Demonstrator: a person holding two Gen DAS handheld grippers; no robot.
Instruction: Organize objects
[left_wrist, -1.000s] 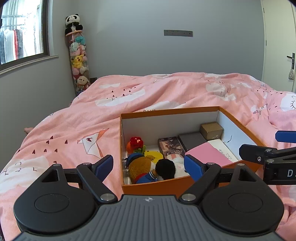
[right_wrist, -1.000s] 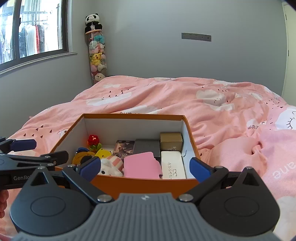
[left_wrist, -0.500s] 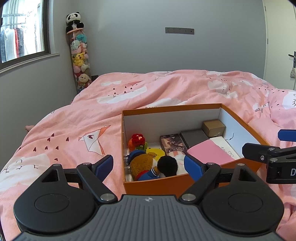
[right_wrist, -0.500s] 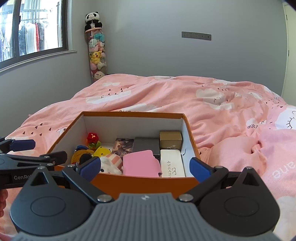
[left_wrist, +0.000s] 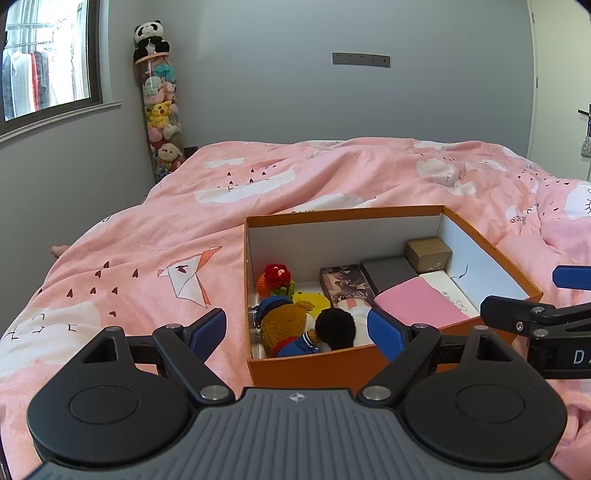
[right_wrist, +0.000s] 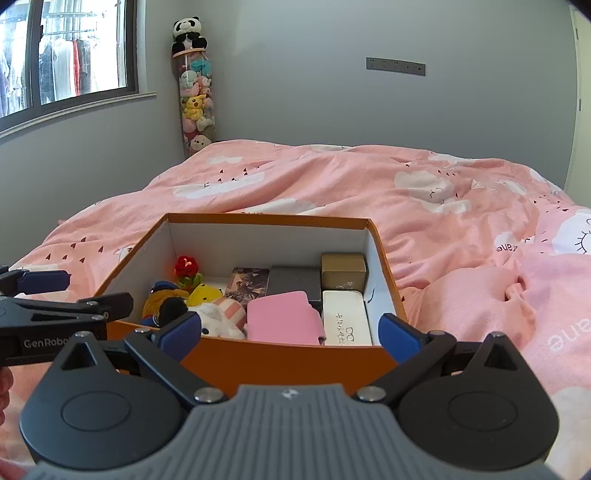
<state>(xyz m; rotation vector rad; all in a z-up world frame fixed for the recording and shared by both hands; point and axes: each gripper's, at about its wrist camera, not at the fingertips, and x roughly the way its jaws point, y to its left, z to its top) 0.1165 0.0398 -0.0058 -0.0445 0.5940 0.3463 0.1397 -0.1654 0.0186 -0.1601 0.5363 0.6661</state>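
The orange box (right_wrist: 280, 360) is sitting on the pink duvet (right_wrist: 424, 192), just ahead of both grippers, its long axis running left to right across them. Soft toys (left_wrist: 295, 325) are crowding its left half; a pink case (right_wrist: 282, 319), a white case (right_wrist: 345, 317), a grey box (right_wrist: 293, 280) and a brown box (right_wrist: 343, 271) are lining its right half. The left gripper (left_wrist: 295, 326) is hovering released at the box's near left corner, nearer the toys. The right gripper (right_wrist: 290, 328) is hanging spread wide over the near wall, gripping nothing, nearer the cases. Nothing loose is showing on the bedding, so the sorting is looking close to finished
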